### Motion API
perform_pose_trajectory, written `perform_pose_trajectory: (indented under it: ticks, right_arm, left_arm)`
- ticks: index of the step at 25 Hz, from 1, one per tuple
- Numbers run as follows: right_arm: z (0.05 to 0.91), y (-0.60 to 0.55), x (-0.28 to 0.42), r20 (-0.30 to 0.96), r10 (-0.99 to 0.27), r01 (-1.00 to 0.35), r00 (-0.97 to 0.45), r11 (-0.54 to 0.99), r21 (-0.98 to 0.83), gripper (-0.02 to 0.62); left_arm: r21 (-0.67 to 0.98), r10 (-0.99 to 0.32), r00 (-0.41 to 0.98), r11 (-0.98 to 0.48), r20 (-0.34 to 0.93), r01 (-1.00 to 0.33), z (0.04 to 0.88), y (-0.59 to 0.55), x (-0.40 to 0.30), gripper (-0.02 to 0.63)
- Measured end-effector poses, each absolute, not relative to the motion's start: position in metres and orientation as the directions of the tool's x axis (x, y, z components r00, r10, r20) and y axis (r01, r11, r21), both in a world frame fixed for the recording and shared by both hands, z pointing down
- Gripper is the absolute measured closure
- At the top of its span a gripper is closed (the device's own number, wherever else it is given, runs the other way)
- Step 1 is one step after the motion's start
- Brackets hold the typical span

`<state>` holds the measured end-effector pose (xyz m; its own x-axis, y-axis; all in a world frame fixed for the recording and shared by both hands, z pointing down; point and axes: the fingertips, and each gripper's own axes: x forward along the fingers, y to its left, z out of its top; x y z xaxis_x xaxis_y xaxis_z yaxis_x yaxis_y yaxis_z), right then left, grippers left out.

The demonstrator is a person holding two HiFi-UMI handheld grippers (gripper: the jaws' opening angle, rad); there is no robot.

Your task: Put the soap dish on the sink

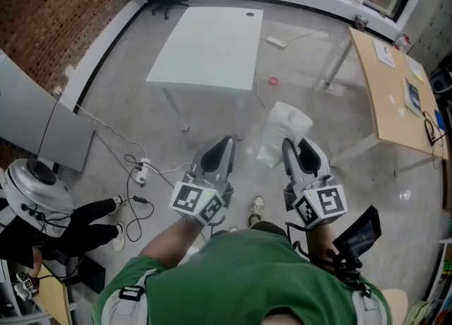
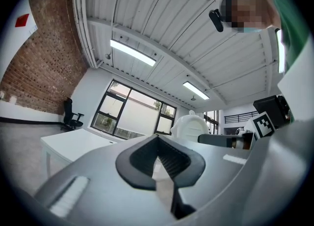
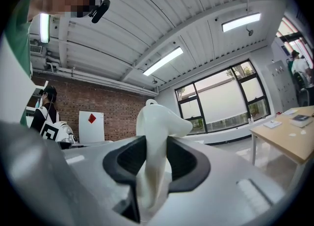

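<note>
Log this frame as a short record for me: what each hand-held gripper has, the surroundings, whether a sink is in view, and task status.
right hand-held gripper: shut on the white soap dish, which sticks up past the jaws
left hand-held gripper: shut, nothing between the jaws
surroundings: concrete floor; white table ahead; wooden table at the right
sink: not seen in any view
task status: dish in the grip, not yet placed
</note>
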<state>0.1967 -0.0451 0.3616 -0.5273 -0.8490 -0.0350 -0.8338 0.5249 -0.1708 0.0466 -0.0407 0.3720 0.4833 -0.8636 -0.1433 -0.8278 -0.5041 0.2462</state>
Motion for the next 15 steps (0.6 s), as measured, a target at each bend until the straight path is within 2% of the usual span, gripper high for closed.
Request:
perform_pose_trajectory:
  ticks: [15]
  right_arm:
    - [0.355,-0.152,0.201,-0.067,-0.777,-0.761,-0.626,0.628,-0.163,0.469]
  left_arm:
    - [0.219,-0.919,0.355,-0.386,-0.17,-0.896,0.366,-0.131,0.048,0.6]
